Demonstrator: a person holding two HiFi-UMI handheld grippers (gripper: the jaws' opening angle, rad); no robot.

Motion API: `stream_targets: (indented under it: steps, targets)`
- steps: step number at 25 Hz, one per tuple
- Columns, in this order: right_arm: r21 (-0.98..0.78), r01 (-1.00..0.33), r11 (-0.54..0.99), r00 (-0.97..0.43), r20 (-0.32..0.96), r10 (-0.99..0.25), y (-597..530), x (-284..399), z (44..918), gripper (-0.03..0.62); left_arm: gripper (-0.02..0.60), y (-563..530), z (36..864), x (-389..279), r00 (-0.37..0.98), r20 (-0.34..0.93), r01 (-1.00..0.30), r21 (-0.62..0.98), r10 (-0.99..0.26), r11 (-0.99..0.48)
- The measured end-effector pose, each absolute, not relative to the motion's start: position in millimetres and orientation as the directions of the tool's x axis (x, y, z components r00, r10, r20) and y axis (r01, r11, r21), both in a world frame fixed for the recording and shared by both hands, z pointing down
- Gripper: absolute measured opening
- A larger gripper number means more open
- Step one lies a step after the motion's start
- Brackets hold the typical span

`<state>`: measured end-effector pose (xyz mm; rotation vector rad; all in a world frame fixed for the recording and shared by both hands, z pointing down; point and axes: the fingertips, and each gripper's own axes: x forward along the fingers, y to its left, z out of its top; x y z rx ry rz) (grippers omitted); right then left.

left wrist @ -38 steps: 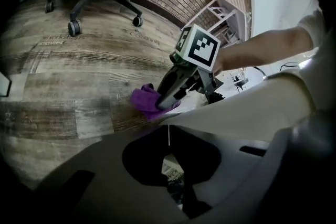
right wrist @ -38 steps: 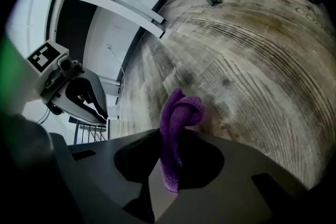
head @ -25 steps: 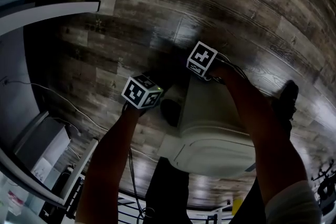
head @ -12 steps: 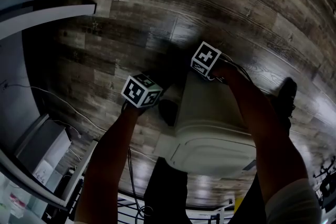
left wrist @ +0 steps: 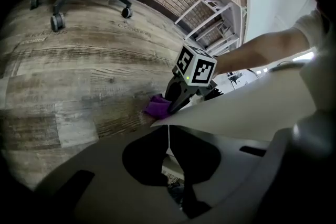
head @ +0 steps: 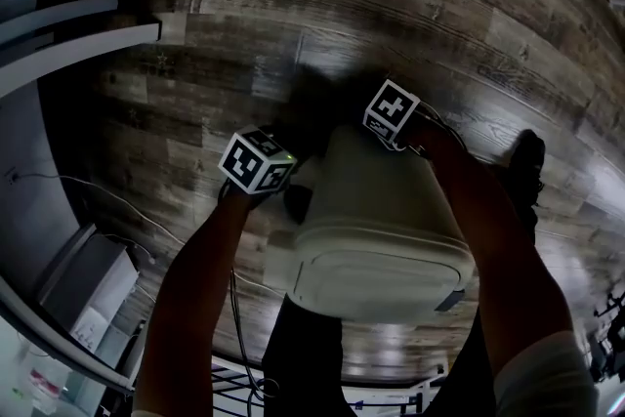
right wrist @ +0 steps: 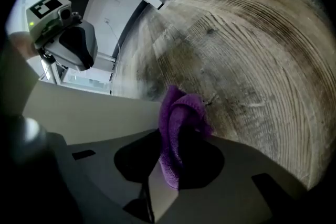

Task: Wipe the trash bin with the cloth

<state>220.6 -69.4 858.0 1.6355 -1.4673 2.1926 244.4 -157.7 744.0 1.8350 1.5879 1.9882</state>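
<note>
Pale trash bin (head: 381, 210) tilted further, fuzzy purple cloth (right wrist: 181, 113) in right gripper (right wrist: 170, 160) jaws

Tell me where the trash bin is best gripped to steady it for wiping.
Grip the bin by its thin left edge, coming from its left, as the left gripper does now. That edge looks slim enough to pinch; the broad smooth walls are not. It also lies apart from the right gripper, shut on the cloth at the far side.
</note>
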Motion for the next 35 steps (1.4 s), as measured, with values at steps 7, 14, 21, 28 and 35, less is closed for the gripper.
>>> stream_targets:
  steps: [7, 14, 21, 28, 35]
  targets:
    - [-0.643, -0.508, -0.574, -0.438, 0.766, -0.470, -22, 198, 860, 0.081, 0.006, -112, 734, 256, -0.368, 0.736, 0.657, 0.638, 0.568, -0.402]
    - [-0.633, -0.507, -0.585, -0.413, 0.774, -0.480, 4, 182, 856, 0.081, 0.006, -69, 720, 279, -0.371, 0.739, 0.698, 0.622, 0.563, -0.356]
    - [-0.606, -0.527, -0.596, -0.402, 0.795, -0.454, 34, 167, 856, 0.081, 0.006, -37, 717, 277, -0.413, 0.748, 0.727, 0.615, 0.520, -0.306]
    - [-0.623, -0.538, -0.568, -0.451, 0.782, -0.431, 64, 128, 849, 0.081, 0.006, -1, 710, 272, -0.436, 0.752, 0.748, 0.608, 0.494, -0.266]
    - [-0.666, -0.587, -0.459, -0.577, 0.743, -0.339, 106, 66, 830, 0.081, 0.006, 23, 692, 278, -0.417, 0.765, 0.770, 0.584, 0.490, -0.256]
